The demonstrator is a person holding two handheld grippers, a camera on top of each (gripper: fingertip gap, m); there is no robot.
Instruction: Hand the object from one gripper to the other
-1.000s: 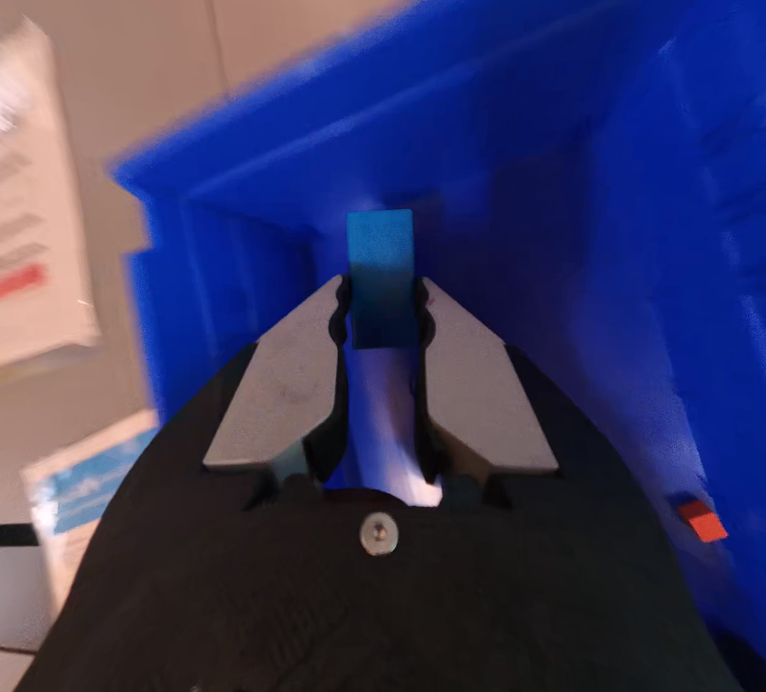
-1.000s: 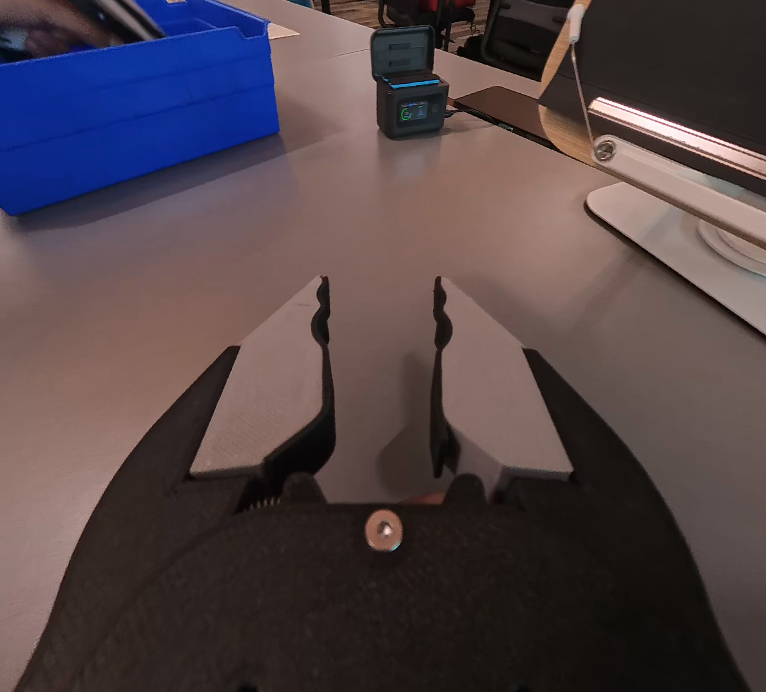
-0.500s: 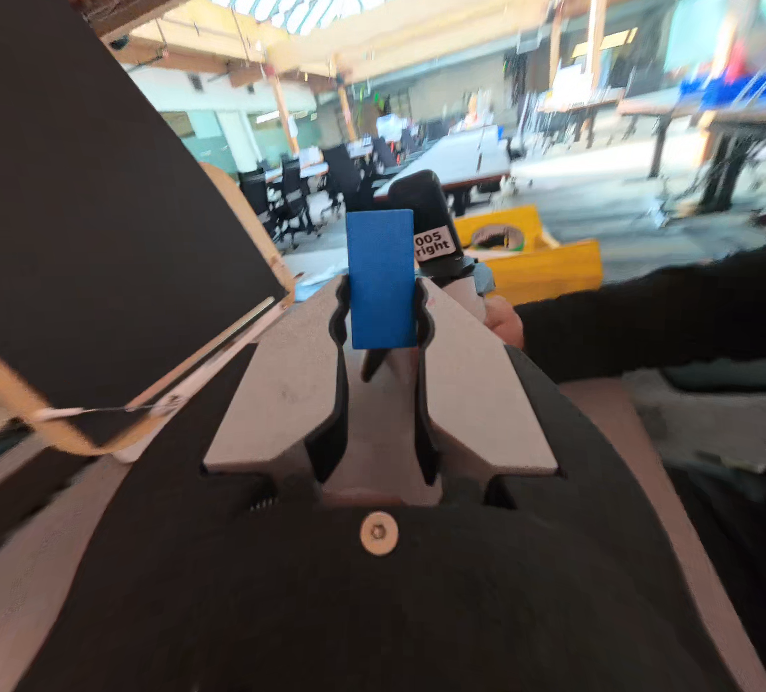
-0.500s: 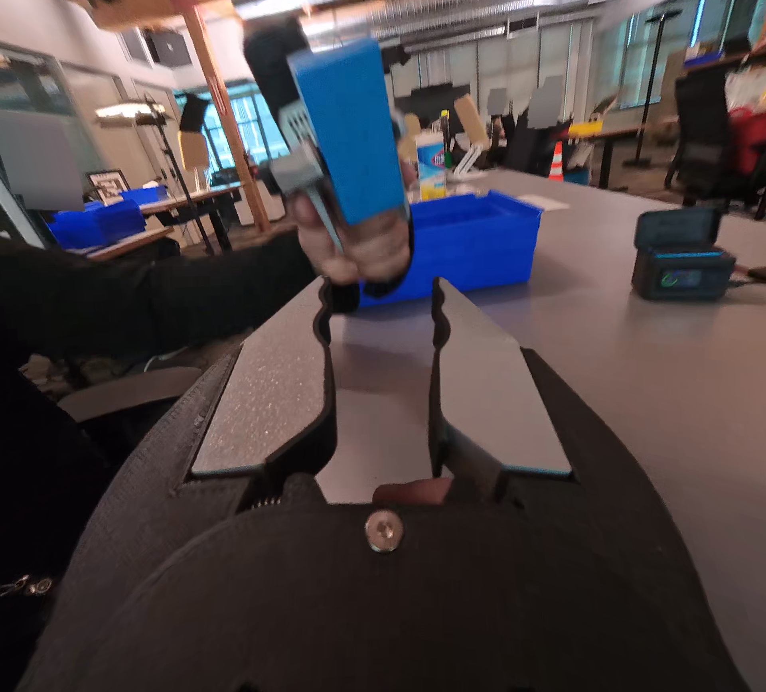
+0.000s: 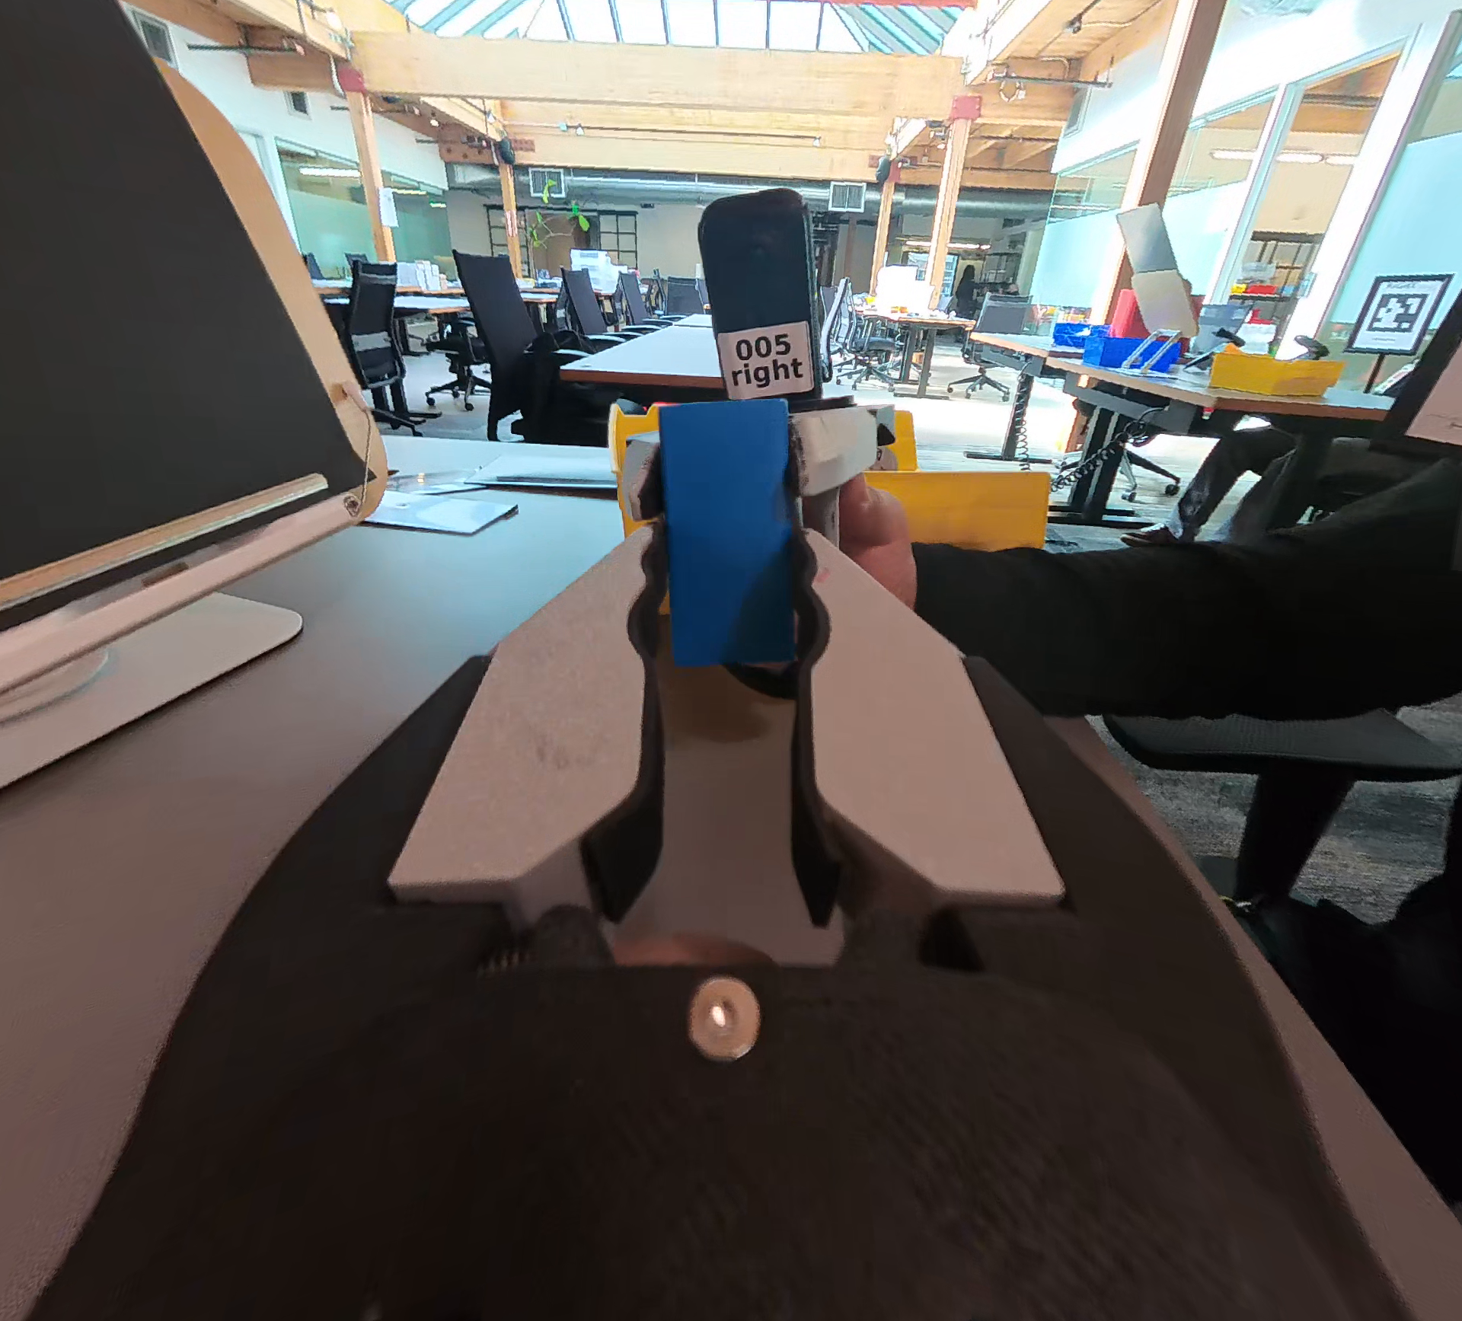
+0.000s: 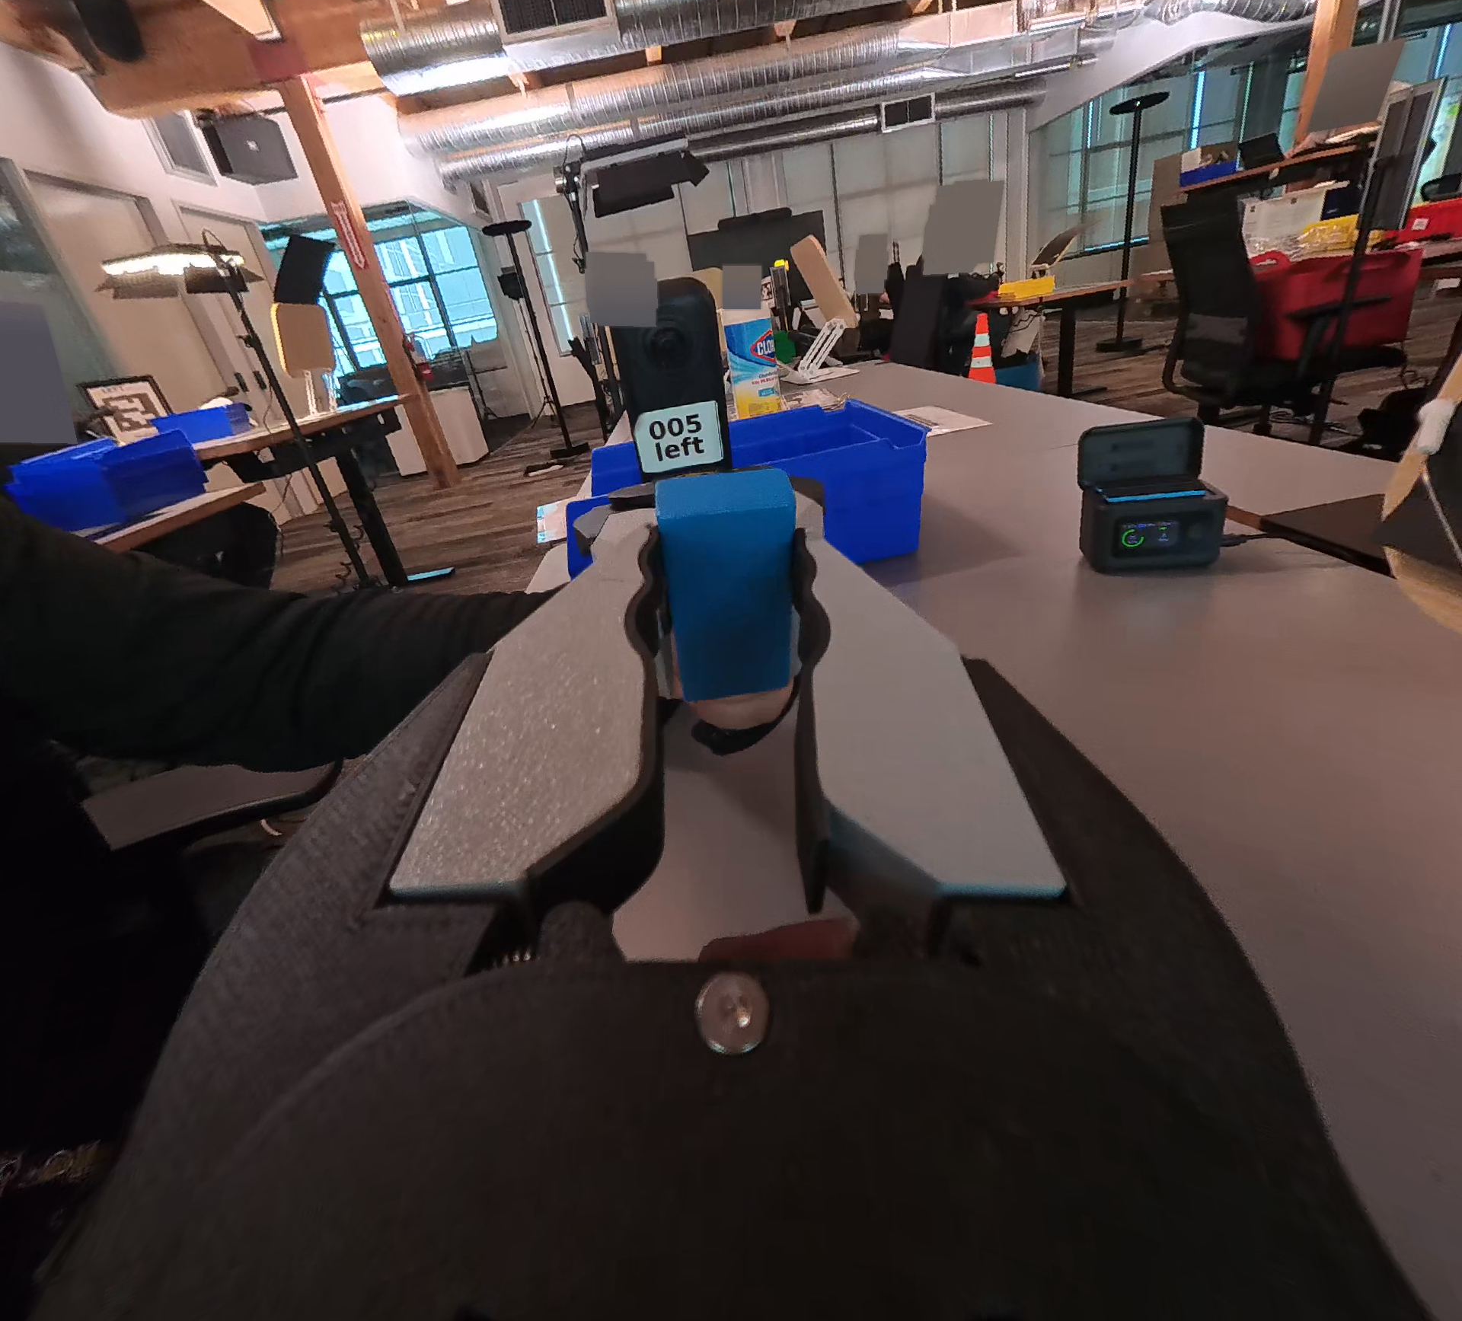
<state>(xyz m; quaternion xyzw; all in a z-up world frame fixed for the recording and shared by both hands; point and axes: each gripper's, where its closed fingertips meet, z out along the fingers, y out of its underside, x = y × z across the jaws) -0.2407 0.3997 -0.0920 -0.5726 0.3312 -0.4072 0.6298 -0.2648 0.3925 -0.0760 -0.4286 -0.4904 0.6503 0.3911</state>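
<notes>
1. Blue block [image 5: 728,531] stands upright at the centre of the left wrist view, pinched between the notched tips of the left tool [image 5: 728,591]. Just behind it, the right tool [image 5: 791,460] reaches in from the far side, its fingers flanking the block's upper part; a white label sits on the camera housing above it. A monitor [image 5: 119,255] fills the left edge, above the dark tabletop [image 5: 356,650].

2. In the right wrist view the block [image 6: 726,579] sits mid-frame between the right tool's [image 6: 726,599] tips, which seem pressed onto its sides. The left tool [image 6: 696,500] shows behind, also labelled. A blue bin [image 6: 831,484] and a small charging case [image 6: 1151,504] stand beyond.

3. Judging by this, the handover is at mid-transfer: both tools grip. Next, the left tool should spread and back away.
</notes>
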